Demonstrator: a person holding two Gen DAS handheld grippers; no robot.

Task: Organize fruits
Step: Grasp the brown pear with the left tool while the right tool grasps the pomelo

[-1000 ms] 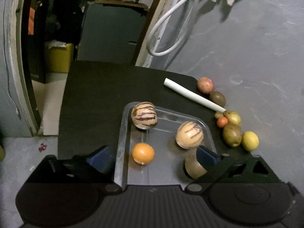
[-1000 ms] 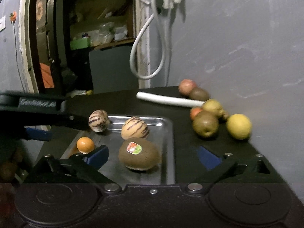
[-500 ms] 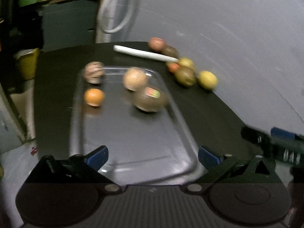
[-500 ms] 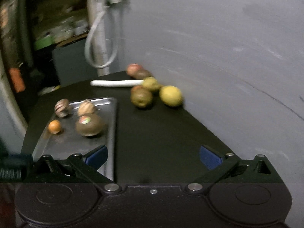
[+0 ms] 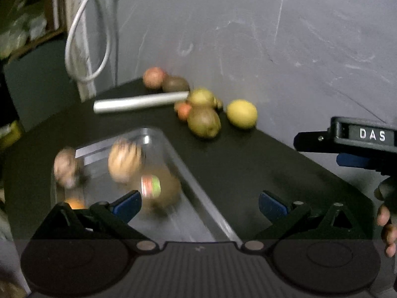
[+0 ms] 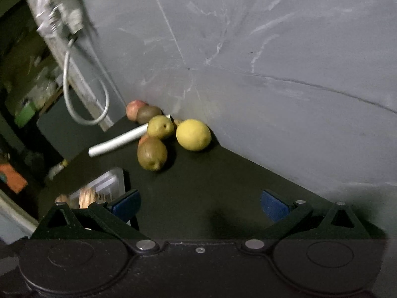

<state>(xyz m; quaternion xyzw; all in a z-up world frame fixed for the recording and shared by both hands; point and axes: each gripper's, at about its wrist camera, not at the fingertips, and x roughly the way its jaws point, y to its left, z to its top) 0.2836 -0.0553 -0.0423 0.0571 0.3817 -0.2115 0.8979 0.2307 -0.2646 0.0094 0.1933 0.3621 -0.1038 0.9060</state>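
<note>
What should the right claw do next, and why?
Probably ease forward to the brown-green fruit, the nearest loose one. The right claw is open and empty, that fruit lies ahead slightly left on the black table, and the tray already holds others.

You had a black table pushed up against a grey wall streaked with pale scratches. On that table a white tube lay flat, its far end toward the wall. Left of the wall's corner a white cable hung in a loop, well above the table, and in the right wrist view it ran up to a blurred pale fitting. Beyond the table's left edge, cluttered shelves sat in shadow, with something green on them.
</note>
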